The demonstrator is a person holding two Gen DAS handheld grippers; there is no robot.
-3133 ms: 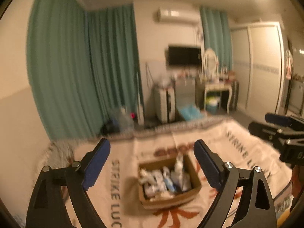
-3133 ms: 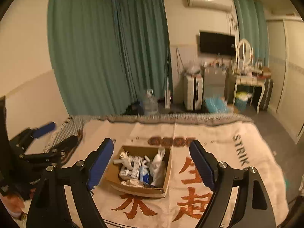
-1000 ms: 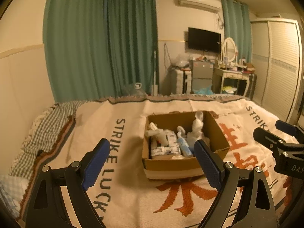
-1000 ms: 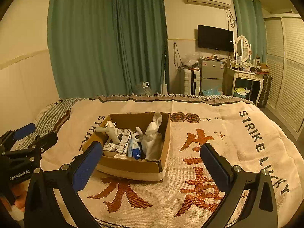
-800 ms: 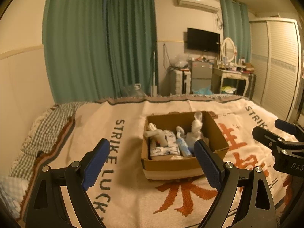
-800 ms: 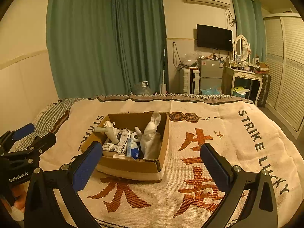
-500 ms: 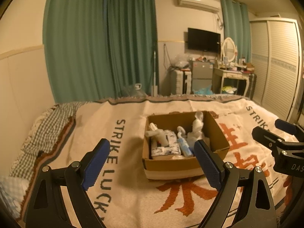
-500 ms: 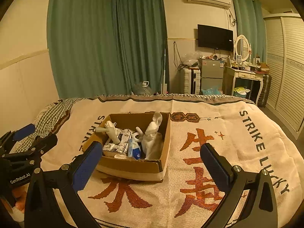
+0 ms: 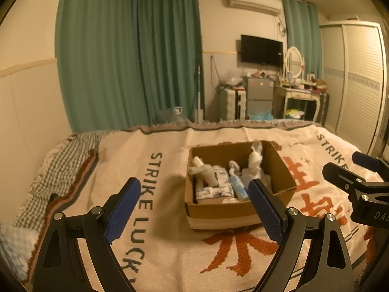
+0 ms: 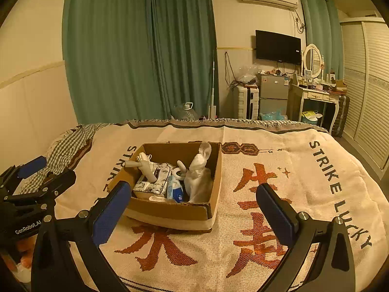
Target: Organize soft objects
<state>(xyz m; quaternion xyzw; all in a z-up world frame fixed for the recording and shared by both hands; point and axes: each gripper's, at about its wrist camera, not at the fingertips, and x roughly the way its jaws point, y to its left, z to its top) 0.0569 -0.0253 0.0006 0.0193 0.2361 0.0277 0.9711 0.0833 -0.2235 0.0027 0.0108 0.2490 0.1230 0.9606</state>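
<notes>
A cardboard box (image 9: 214, 210) (image 10: 175, 211) sits on the cream blanket (image 9: 165, 250) (image 10: 279, 170) on the bed. Inside lie a patterned tissue pack (image 9: 212, 191) (image 10: 153, 180), a white plush rabbit (image 9: 254, 168) (image 10: 198, 172), a blue-white tube (image 9: 237, 186) (image 10: 175, 189) and a pale soft toy (image 9: 203, 171) (image 10: 143, 164). My left gripper (image 9: 194, 206) is open and empty, just short of the box. My right gripper (image 10: 192, 209) is open and empty, in front of the box, and shows at the right of the left wrist view (image 9: 359, 185).
A checked sheet (image 9: 58, 160) lies at the bed's left edge beside the wall. Beyond the bed's far edge are green curtains (image 10: 136, 56), a water jug (image 10: 186, 112), a small fridge (image 10: 272, 92), a dressing table (image 10: 316, 99) and a wardrobe (image 10: 369, 92).
Over three seconds both grippers dropped lower and closer to the box. In the last second almost nothing moved. Both stay open.
</notes>
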